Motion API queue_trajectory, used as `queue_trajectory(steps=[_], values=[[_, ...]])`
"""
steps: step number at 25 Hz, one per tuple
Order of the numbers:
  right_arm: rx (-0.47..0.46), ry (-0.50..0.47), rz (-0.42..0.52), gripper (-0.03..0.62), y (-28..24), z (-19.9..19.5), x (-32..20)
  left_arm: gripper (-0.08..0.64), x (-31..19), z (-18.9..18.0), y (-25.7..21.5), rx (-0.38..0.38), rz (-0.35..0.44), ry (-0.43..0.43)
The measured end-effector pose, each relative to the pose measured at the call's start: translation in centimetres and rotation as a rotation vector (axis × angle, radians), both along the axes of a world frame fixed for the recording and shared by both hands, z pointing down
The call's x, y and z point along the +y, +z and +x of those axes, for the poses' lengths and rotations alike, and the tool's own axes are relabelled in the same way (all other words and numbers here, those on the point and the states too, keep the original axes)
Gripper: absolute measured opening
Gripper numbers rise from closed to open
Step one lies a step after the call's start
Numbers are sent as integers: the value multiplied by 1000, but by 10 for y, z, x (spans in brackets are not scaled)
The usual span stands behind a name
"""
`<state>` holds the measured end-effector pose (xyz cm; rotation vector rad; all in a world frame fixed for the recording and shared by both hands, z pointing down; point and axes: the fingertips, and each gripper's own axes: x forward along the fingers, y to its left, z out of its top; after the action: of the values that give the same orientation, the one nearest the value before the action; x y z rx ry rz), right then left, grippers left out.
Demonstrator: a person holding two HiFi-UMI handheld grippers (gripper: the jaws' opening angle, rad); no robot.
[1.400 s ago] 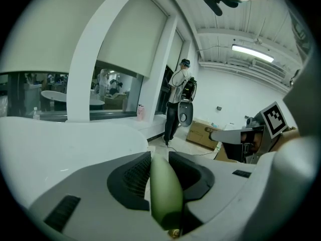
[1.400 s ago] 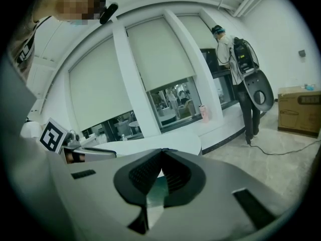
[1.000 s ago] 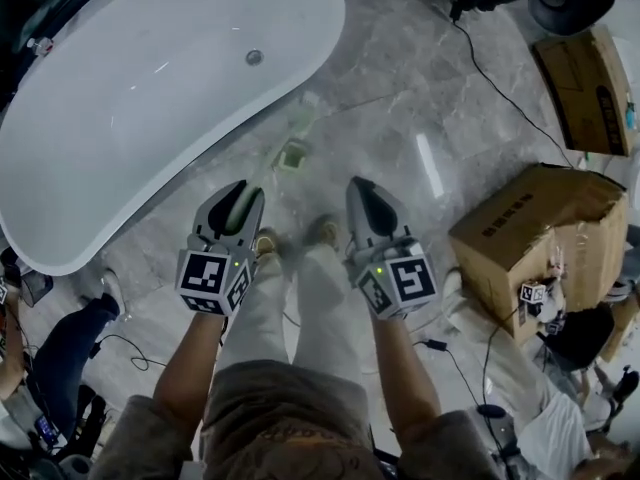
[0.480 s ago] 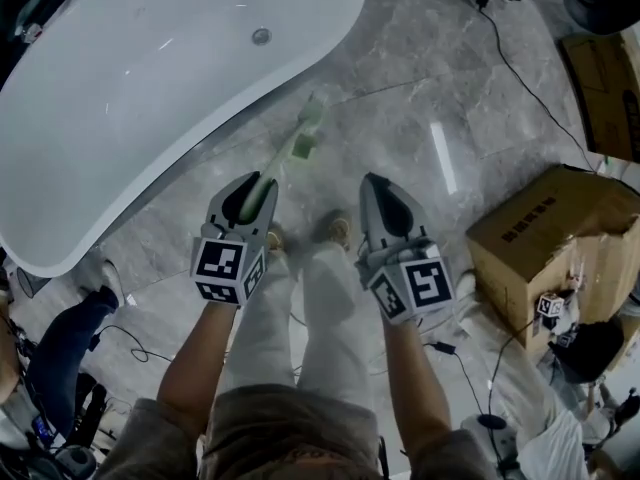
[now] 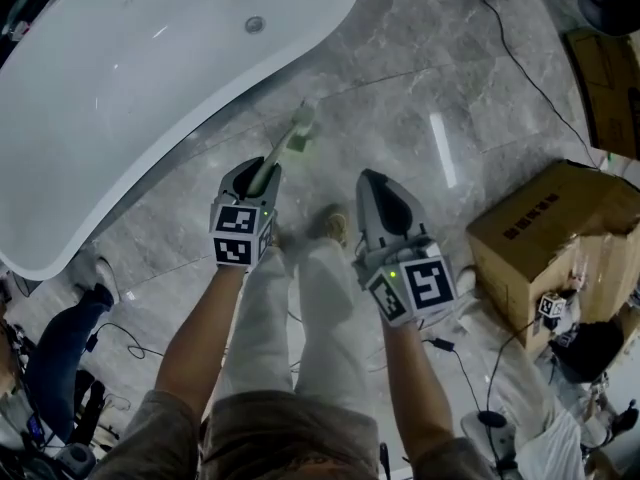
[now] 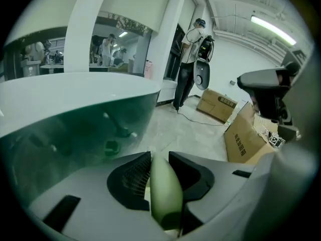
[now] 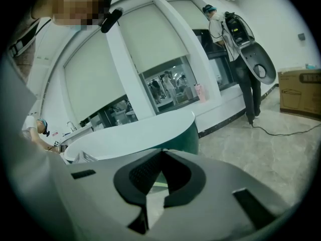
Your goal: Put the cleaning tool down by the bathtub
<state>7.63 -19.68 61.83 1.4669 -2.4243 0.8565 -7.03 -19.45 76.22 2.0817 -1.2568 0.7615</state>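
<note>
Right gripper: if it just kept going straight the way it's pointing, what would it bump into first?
Probably the bathtub: the right gripper's shut fingers aim at its near end, with only bare floor between. Depth is hard to judge.

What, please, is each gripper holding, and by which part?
The left gripper clamps the cleaning tool by its green handle end; the right gripper is shut, empty.

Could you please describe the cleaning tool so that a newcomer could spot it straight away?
Find the big white bathtub, then the grey marble floor along its curved side. Over that floor, the left claw grips a brush by its handle. Nothing else nearby is slim and pale green.
</note>
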Motion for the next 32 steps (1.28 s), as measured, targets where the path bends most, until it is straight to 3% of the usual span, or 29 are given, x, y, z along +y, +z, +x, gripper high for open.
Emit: queue_trajectory(steps=[18,32], values=[[-24,-12,-45,-3,28,10,-3,126,-3,20,134,-144,-278,-1],[-52,-8,-79,-3,45,24,-10,126,-13,35,177,-225,-401,54]])
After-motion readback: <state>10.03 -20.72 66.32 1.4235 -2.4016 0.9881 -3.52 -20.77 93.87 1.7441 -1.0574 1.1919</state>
